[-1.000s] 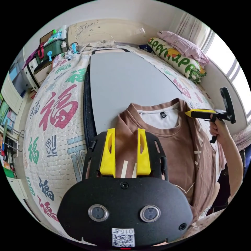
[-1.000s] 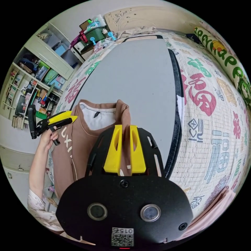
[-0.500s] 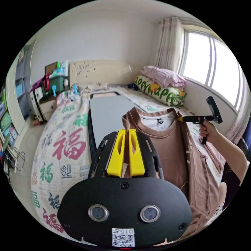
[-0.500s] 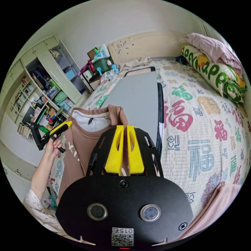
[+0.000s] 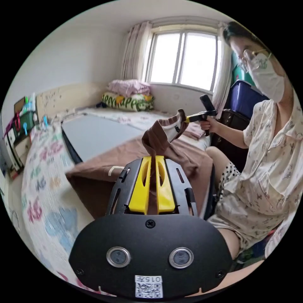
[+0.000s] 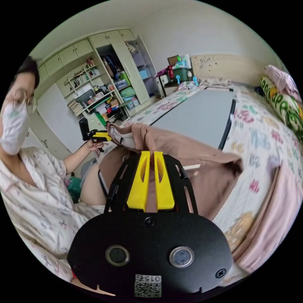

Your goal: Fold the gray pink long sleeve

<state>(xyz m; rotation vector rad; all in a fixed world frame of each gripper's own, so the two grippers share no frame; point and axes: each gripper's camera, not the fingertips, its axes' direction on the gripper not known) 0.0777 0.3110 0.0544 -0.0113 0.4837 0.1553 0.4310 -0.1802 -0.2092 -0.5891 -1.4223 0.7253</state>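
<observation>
Two grippers, both clamped on the shirt's shoulder/collar area. Left gripper (image 5: 151,176) has its jaws pinched on brown fabric at one shoulder; right gripper (image 6: 148,175) is pinched on the other. Each also turns up in the other's view: right gripper at (image 5: 189,118), left gripper at (image 6: 107,136), jaws buried in the collar edge.

Long sleeve shirt (image 5: 126,154) reads brown with a white inner neck, not gray-pink, but it's the only garment in hand. Top end is lifted off the surface; the body trails down over the gray board (image 6: 202,116) on the bed (image 6: 258,139), lower part draped toward the person's (image 5: 268,157) lap.

Step, my read: laying out. Shirt is held at both shoulders, not yet spread flat, no fold made.

Next move probably needs:
- both grippers carried out over the board together, collar kept taut between them
- lower so the hem lands first and the body settles without bunching
- release only once the shoulders lie flat

Risk: slack in the middle creasing under.
</observation>
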